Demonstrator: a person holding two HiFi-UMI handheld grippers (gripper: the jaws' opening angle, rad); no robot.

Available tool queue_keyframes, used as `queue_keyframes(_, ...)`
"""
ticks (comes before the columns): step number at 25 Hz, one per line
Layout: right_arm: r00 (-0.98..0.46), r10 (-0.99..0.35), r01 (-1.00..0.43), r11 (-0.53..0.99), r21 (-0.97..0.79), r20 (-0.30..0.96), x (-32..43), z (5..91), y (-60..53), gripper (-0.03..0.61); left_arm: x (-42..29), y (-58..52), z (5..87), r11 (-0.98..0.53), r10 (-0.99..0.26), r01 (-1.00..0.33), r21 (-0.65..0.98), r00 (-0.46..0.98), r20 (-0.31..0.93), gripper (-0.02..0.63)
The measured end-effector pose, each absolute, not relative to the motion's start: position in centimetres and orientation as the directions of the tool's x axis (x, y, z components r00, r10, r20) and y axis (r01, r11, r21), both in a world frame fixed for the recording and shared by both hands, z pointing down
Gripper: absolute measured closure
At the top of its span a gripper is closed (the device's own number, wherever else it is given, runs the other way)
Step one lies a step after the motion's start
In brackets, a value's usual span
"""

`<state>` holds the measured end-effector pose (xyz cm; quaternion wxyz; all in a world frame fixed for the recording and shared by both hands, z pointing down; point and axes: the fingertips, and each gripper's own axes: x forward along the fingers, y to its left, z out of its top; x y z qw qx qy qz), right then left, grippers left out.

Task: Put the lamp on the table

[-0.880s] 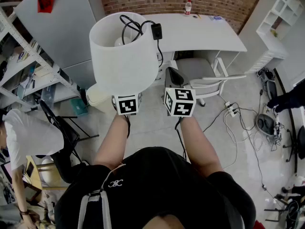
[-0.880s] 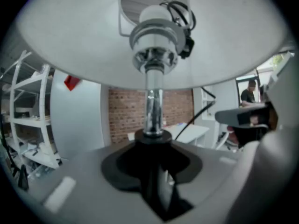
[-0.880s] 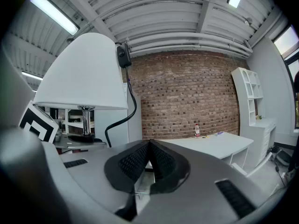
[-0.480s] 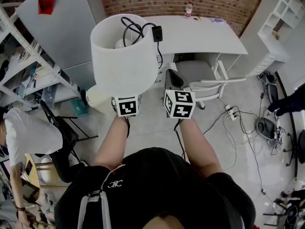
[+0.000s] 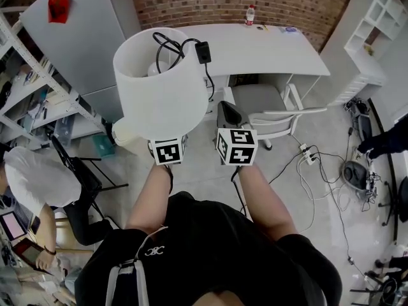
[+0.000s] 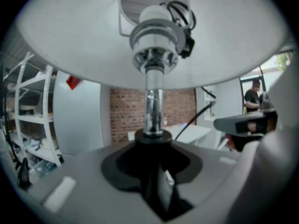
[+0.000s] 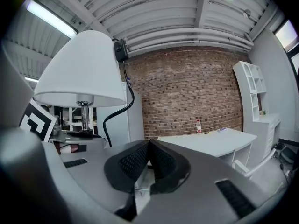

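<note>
The lamp (image 5: pixel 162 88) has a white shade, a chrome stem (image 6: pixel 153 108) and a black cord with its plug (image 5: pixel 203 51) tucked into the top of the shade. My left gripper (image 5: pixel 169 150) is shut on the black collar at the foot of the stem (image 6: pixel 152 141) and holds the lamp upright in the air. Its jaws are hidden under the shade in the head view. My right gripper (image 5: pixel 228 113) hangs beside it, shut (image 7: pixel 148 155) with nothing between its pads. The white table (image 5: pixel 268 46) stands ahead against the brick wall, beyond the lamp (image 7: pixel 81 69).
A grey chair (image 5: pixel 268 104) sits at the table's near side. A small bottle (image 5: pixel 250 14) stands at the table's back edge. Metal shelving (image 5: pixel 25 88) and a grey cabinet (image 5: pixel 83 30) are at the left, with a person (image 5: pixel 38 183) there. Cables (image 5: pixel 319 164) lie on the floor at right.
The lamp and both grippers have shifted slightly left and nearer in the head view. The person at the left has bent lower. The grip on the lamp is unchanged.
</note>
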<state>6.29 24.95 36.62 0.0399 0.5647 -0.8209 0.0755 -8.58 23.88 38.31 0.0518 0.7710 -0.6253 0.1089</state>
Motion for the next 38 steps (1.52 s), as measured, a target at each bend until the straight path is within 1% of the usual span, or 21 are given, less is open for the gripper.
queue_keyframes(9, -0.339, -0.925, -0.941, 0.332, -0.069, 0.173, 6.1, 38.3, 21.2, 0.580, -8.8, 19.9, 40.1, -0.231, -0.946, -0.972, -0.047, 0.213, 0.246, 0.492)
queue_keyframes(20, -0.279, -0.945, -0.960, 0.275, -0.044, 0.170, 5.0, 38.4, 8.3, 0.580, -10.2, 6.0, 40.0, -0.296, -0.937, -0.955, -0.032, 0.284, 0.204, 0.492)
queue_keyframes(27, -0.243, -0.954, -0.970, 0.238, -0.050, 0.174, 3.6, 37.9, 0.2, 0.580, -11.6, -2.9, 39.4, -0.335, -0.924, -0.942, -0.035, 0.321, 0.207, 0.492)
queue_keyframes(38, -0.164, -0.968, -0.986, 0.158, -0.046, 0.192, 3.1, 39.0, -7.6, 0.580, -12.1, -12.4, 39.8, -0.407, -0.896, -0.913, -0.037, 0.391, 0.211, 0.492)
